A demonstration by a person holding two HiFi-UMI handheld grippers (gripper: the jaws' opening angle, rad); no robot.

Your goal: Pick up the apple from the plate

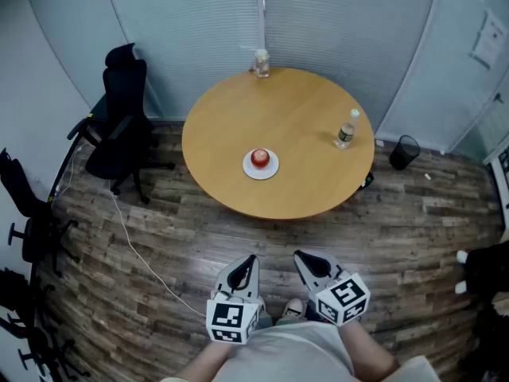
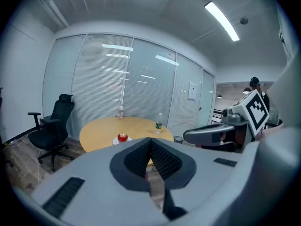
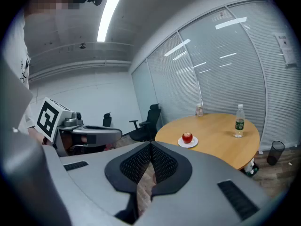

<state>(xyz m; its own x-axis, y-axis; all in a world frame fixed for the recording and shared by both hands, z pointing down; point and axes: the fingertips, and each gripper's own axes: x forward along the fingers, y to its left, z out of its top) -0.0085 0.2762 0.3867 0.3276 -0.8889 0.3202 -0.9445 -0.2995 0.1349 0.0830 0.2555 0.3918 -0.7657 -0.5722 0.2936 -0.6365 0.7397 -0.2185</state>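
A red apple (image 1: 260, 158) sits on a small white plate (image 1: 261, 170) near the front of a round wooden table (image 1: 278, 134). The apple (image 2: 122, 137) also shows in the left gripper view, and the apple (image 3: 187, 137) on its plate (image 3: 188, 143) in the right gripper view. My left gripper (image 1: 248, 263) and right gripper (image 1: 304, 259) hang side by side over the floor, well short of the table. Both are shut, pads together, with nothing between them. In its own view the left gripper (image 2: 151, 142) points toward the table, as does the right gripper (image 3: 151, 146).
A water bottle (image 1: 345, 130) stands at the table's right side and a small glass jar (image 1: 261, 64) at its far edge. A black office chair (image 1: 119, 126) is left of the table. A black bin (image 1: 403, 151) stands on the floor at right. A white cable (image 1: 131, 241) crosses the wood floor.
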